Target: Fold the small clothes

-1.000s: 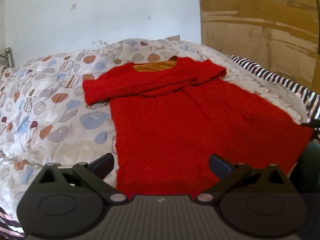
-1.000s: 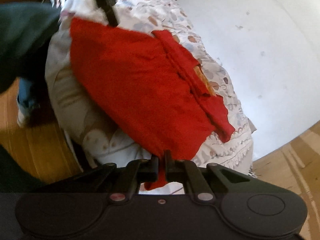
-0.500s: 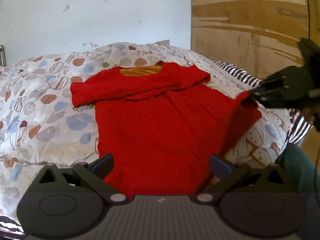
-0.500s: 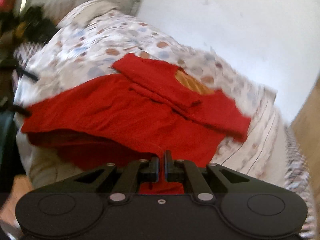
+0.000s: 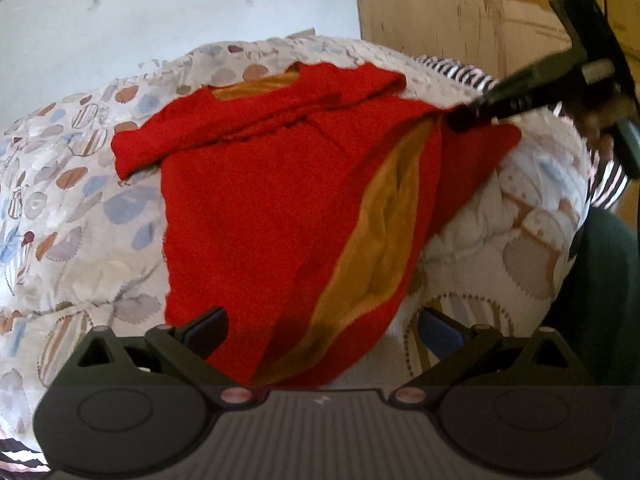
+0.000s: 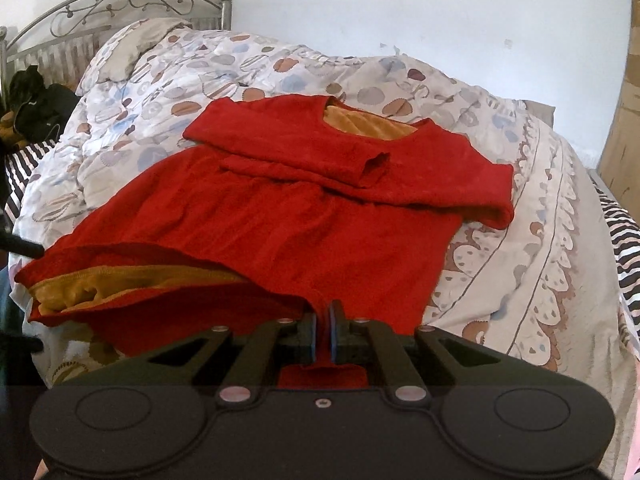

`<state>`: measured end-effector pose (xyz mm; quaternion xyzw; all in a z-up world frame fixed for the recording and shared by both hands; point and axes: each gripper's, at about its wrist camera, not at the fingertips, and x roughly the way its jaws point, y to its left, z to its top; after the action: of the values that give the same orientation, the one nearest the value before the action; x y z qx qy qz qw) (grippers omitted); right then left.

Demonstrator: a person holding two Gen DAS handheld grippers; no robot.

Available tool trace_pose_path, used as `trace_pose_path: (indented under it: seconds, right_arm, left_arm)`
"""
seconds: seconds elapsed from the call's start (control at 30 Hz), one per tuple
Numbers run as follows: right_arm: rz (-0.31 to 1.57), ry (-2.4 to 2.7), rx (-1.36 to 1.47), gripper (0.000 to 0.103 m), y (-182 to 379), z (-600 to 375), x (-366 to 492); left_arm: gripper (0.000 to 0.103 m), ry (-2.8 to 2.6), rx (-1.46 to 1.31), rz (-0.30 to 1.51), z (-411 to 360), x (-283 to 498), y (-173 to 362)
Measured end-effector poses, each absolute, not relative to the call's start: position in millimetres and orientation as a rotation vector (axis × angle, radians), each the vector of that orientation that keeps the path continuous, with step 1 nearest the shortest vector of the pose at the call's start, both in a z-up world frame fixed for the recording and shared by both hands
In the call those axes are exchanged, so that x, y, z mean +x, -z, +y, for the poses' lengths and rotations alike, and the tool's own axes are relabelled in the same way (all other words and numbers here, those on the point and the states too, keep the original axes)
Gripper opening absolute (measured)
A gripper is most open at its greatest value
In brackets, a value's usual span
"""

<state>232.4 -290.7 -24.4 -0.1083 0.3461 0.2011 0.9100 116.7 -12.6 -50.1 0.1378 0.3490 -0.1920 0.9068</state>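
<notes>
A small red dress [image 5: 260, 200] with an orange lining lies on the patterned quilt [image 5: 72, 216], both sleeves folded across the chest. My right gripper [image 6: 323, 334] is shut on a hem corner of the red dress [image 6: 280, 232] and holds it lifted, so the hem gapes and the orange lining [image 6: 100, 286] shows. In the left wrist view the right gripper [image 5: 466, 118] shows at upper right with the cloth pulled up toward the bodice. My left gripper [image 5: 322, 330] is open, its fingers either side of the near hem, holding nothing.
A metal headboard [image 6: 100, 4] and dark clothes [image 6: 36, 104] are at the far left of the bed. A striped sheet [image 6: 624, 248] shows at the bed's right edge. A wooden panel [image 5: 480, 12] stands behind the bed.
My right gripper has carried the hem corner up and across toward the bodice, opening the hem and baring the orange lining. My left gripper has stayed open near the hem.
</notes>
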Motion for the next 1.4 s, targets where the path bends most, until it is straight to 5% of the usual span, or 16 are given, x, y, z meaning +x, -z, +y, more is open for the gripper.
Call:
trace_pose_path:
  seconds: [0.17, 0.6, 0.9, 1.27, 1.4]
  right_arm:
    - [0.723, -0.411, -0.212, 0.008, 27, -293, 237]
    - [0.664, -0.423, -0.193, 0.011, 30, -299, 227]
    - [0.592, -0.466, -0.316, 0.024, 30, -300, 202]
    - [0.579, -0.493, -0.268, 0.062, 34, -311, 204]
    - [0.629, -0.522, -0.141, 0.062, 41, -320, 222]
  left_arm:
    - [0.092, 0.302, 0.433, 0.686, -23, 114, 61]
    - [0.01, 0.234, 0.658, 0.615, 0, 89, 73]
    - [0.005, 0.16, 0.505, 0.514, 19, 107, 40]
    - [0.005, 0.167, 0.446, 0.562, 21, 141, 28]
    - [0.005, 0.166, 0.468, 0.556, 17, 138, 28]
